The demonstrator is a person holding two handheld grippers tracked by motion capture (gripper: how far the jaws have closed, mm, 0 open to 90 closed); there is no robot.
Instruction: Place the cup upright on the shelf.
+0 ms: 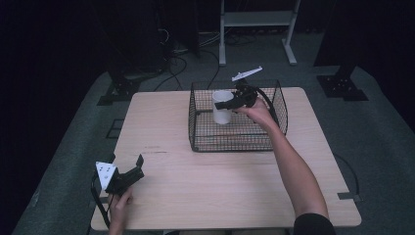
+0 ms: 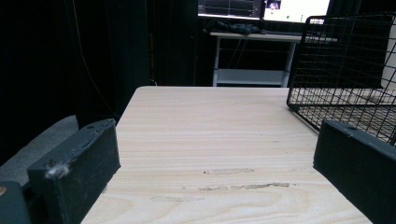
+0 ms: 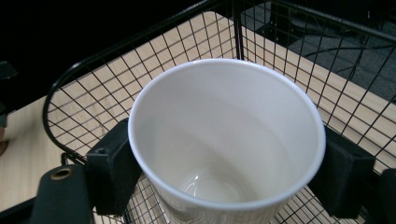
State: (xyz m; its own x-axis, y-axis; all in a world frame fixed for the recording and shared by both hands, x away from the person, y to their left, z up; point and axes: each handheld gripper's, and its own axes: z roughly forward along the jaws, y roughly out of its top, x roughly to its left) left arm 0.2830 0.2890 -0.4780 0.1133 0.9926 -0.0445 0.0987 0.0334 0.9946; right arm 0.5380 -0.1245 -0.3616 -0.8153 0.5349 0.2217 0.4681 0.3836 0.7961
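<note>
You have a white cup (image 1: 222, 107) standing upright and empty inside the black wire basket (image 1: 205, 143), mouth up, its glossy inside bare. It sits squarely between your right claw's (image 1: 230, 104) two jaws, one pad against each side just under the rim. The basket's mesh wall rises just beyond the cup.

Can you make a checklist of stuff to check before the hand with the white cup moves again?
1. Right gripper has the cup between its jaws, one on each side: ok.
2. Cup upright, mouth up: ok.
3. Cup empty, nothing to spill: ok.
4. Cup is inside the wire basket: ok.
5. Cup bottom resting on the basket floor or lifted: cannot tell.
6. Left gripper open, empty, at the table near corner, out of the way: ok.
</note>
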